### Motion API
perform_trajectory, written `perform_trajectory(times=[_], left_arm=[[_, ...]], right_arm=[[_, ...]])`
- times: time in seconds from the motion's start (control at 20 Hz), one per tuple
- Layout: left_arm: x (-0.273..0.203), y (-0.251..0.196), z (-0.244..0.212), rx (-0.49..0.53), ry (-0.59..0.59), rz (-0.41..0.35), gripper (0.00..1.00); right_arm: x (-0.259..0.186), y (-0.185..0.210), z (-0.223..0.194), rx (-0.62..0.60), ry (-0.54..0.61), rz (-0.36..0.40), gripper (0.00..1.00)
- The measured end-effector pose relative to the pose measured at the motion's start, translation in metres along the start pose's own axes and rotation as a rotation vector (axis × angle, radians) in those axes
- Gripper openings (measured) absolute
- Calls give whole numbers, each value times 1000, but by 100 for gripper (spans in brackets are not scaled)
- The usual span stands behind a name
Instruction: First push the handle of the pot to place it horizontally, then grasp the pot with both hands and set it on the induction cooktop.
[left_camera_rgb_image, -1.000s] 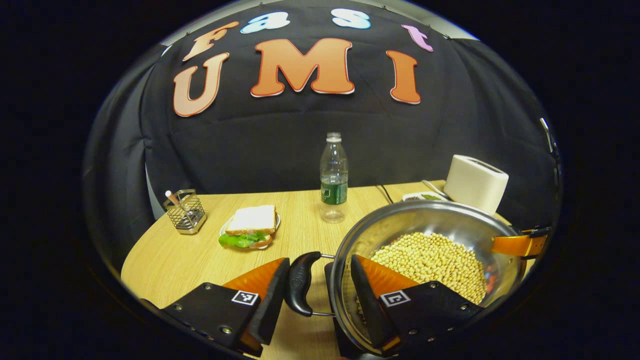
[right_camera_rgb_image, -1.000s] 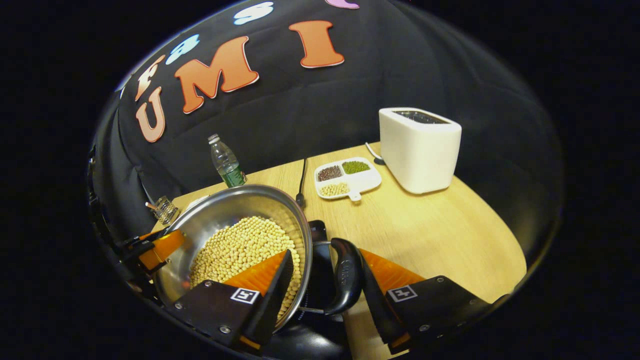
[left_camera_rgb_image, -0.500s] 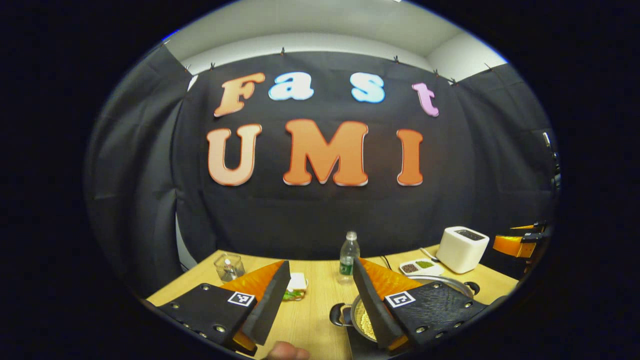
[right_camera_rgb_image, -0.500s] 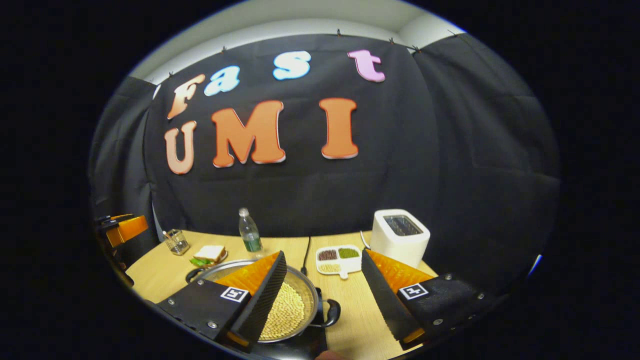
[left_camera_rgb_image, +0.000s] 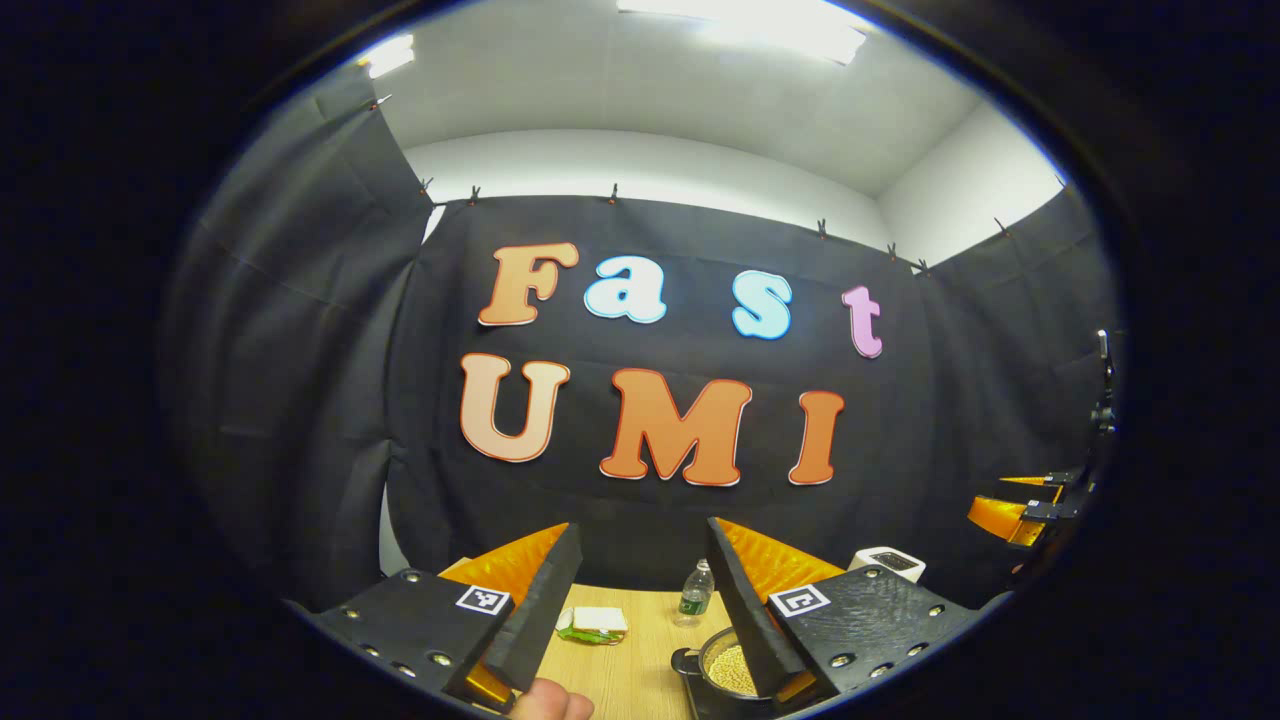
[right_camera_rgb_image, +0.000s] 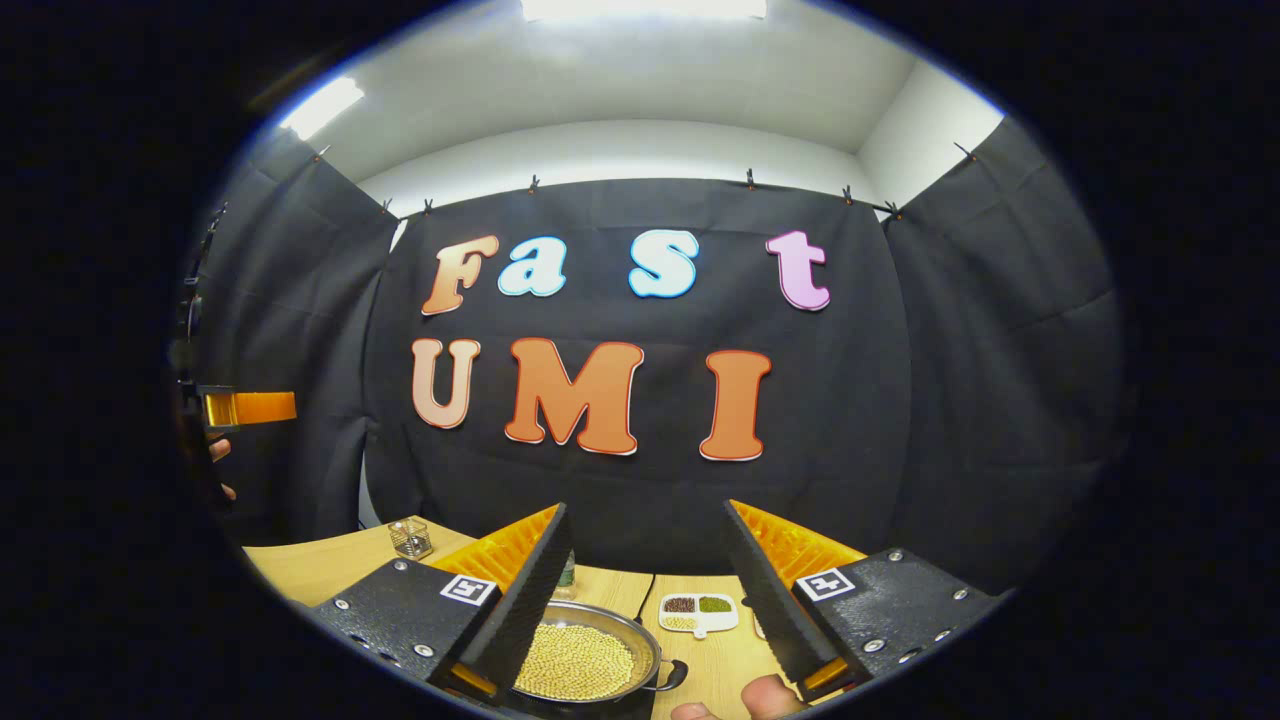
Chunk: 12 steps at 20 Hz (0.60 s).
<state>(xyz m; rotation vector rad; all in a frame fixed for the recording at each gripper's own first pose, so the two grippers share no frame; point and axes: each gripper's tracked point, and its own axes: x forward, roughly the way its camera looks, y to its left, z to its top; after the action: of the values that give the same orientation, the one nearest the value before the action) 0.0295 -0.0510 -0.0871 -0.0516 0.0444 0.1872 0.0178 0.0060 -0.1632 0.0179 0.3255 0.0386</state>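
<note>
Looking down past both sets of tongs, you have the table far below and the pot low in each view, well apart from your fingers. Your right gripper stands wide and empty, with the pot below and slightly left of its gap. Your left gripper is equally wide and empty, the pot below and to its right. Judging by the dark slab under it, the pot seems already on the cooktop. It holds pale beans; its right handle points right. A divided dish holds three small heaps.
</note>
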Motion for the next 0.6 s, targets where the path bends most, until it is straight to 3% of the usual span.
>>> perform_trajectory(times=[0.05, 0.15, 0.3, 0.6], left_arm=[[-5, 10, 16, 0, -19, 14, 79], [-17, 27, 47, 9, -72, 47, 79], [-30, 32, 83, -34, -119, 53, 77], [-57, 37, 144, 66, -245, 133, 77]], right_arm=[[-7, -1, 16, -7, -21, 3, 98], [-16, -2, 45, -33, -67, 13, 94], [-30, -2, 86, -85, -135, 19, 97], [-55, -15, 134, -107, -225, 25, 95]])
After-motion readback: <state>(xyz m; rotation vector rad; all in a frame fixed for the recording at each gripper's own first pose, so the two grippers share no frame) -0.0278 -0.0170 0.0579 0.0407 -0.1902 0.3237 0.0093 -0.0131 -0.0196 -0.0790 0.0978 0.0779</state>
